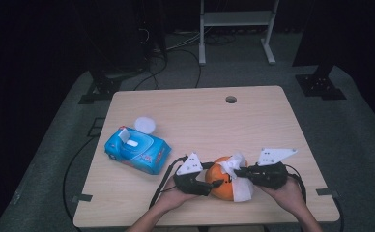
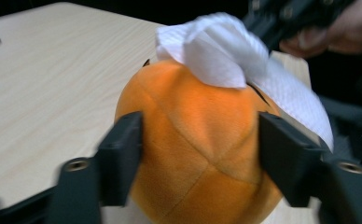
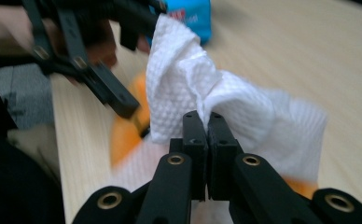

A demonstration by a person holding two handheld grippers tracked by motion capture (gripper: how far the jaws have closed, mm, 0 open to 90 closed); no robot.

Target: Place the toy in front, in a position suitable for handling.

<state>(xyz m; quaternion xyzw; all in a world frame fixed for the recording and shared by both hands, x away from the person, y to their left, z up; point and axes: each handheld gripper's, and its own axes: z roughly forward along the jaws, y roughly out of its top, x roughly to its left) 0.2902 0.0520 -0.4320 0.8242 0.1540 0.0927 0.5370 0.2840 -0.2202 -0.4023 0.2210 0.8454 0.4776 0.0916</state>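
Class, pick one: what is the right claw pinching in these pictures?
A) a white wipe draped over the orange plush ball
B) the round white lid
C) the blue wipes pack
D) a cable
A: the right claw has its jaws shut on the white wipe, which lies over the orange plush ball.

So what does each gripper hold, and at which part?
Left gripper clamps the orange plush ball at its sides; right gripper pinches the white wipe at a fold.
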